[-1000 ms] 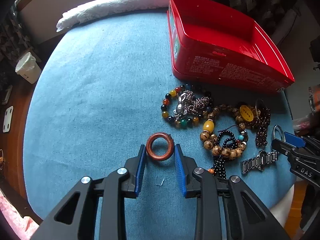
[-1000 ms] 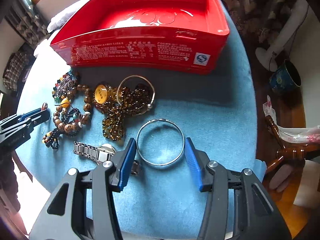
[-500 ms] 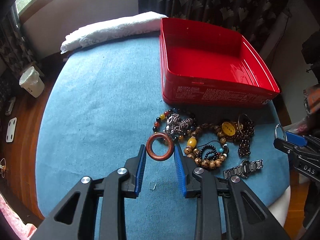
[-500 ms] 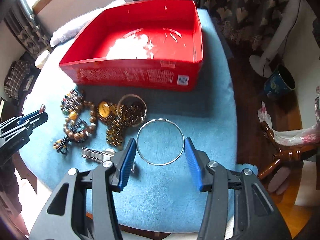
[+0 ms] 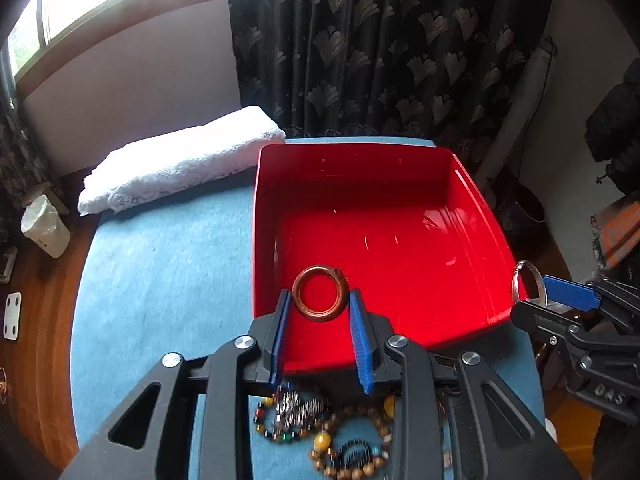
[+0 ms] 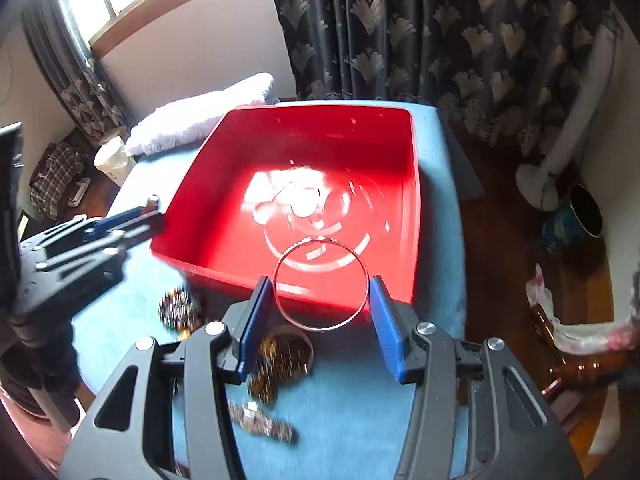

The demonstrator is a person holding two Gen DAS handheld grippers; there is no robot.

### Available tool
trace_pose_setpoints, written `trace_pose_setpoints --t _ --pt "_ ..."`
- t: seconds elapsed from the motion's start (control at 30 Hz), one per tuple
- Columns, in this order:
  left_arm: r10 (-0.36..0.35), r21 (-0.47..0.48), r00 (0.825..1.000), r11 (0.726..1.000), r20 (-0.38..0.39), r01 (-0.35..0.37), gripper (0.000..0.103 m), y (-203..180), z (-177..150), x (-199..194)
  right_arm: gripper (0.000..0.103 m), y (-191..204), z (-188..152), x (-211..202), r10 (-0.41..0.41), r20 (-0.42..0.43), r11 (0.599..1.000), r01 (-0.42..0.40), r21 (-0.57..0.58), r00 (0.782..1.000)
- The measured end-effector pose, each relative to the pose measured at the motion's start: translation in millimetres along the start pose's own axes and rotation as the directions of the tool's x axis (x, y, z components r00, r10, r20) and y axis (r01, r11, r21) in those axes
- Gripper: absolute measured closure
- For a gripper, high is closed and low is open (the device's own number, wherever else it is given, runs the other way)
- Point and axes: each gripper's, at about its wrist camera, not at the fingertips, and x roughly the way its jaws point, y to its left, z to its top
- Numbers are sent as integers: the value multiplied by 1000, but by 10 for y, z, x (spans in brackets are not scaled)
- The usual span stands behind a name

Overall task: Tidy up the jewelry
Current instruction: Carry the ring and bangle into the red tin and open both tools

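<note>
My left gripper (image 5: 319, 306) is shut on a brown ring bangle (image 5: 319, 294) and holds it over the near left part of the empty red tin (image 5: 472, 184). My right gripper (image 6: 320, 294) is shut on a thin silver bangle (image 6: 320, 285) and holds it above the near rim of the red tin (image 6: 414, 184). The right gripper's blue tip with the silver bangle (image 5: 528, 280) shows at the right in the left wrist view. The left gripper (image 6: 120, 220) shows beside the tin's left side in the right wrist view.
Bead bracelets (image 5: 320, 428) lie on the blue cloth (image 5: 160, 280) under the left gripper. More bracelets (image 6: 280, 360) and a metal watch (image 6: 260, 426) lie under the right gripper. A folded white towel (image 5: 176, 164) lies at the far left of the table.
Both grippers have lifted their bangles off the blue cloth and moved forward to the red tin. The left one is now over its inside, the right one at its near rim.
</note>
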Motion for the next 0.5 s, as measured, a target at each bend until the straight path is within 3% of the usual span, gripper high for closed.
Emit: trace_pose_setpoints --t 0.27,0.5 --pt "30 2 995 1000 -99 -30 75 16 126 633 55 -73 193 463 -7 -50 1000 8 11 999" --pt "25 17 994 1000 -109 -23 74 5 91 762 55 -69 235 609 -11 -69 1000 11 0 998"
